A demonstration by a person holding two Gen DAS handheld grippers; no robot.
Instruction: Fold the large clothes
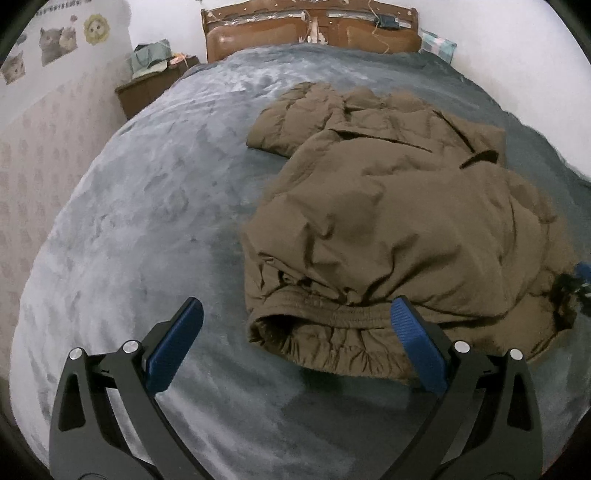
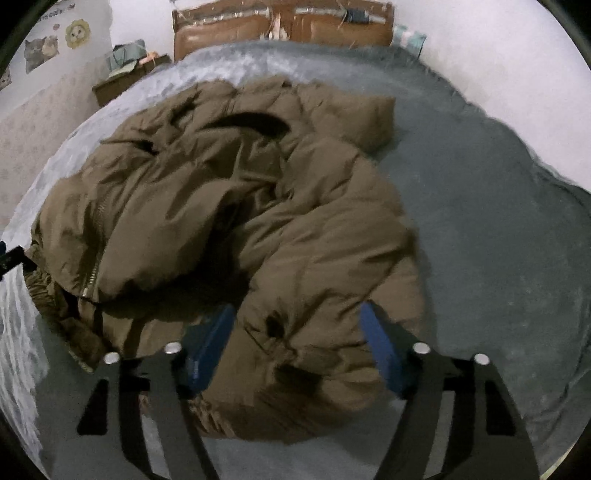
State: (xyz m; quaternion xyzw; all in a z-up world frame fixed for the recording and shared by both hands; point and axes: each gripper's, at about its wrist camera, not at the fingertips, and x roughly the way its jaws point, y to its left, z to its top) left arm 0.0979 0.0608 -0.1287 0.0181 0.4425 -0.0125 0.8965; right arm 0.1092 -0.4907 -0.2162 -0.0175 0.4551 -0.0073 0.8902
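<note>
Right now, by part:
Left gripper (image 1: 295, 332): its blue pads (image 1: 177, 347) stand wide apart and hold nothing. The right pad sits in front of the coat's stretchy hem; touching or not, I cannot tell.
Right gripper (image 2: 297, 339): its fingers stand about half open. A puffy fold of the coat bulges between them. The picture is blurry here, so I cannot tell if the pads squeeze it.
Coat (image 1: 388, 206): big, brown and puffy. It lies crumpled in a heap on the bed, in the middle of both pictures.
Bed cover (image 1: 129, 221): grey and fuzzy, spread under the coat.
Only the right view shows: the coat's zipper (image 2: 90, 273), at the lower left.
Only the left view shows: the gathered hem (image 1: 332, 332), at the bottom middle.
Far back: a brown headboard (image 1: 310, 33) along the top.
</note>
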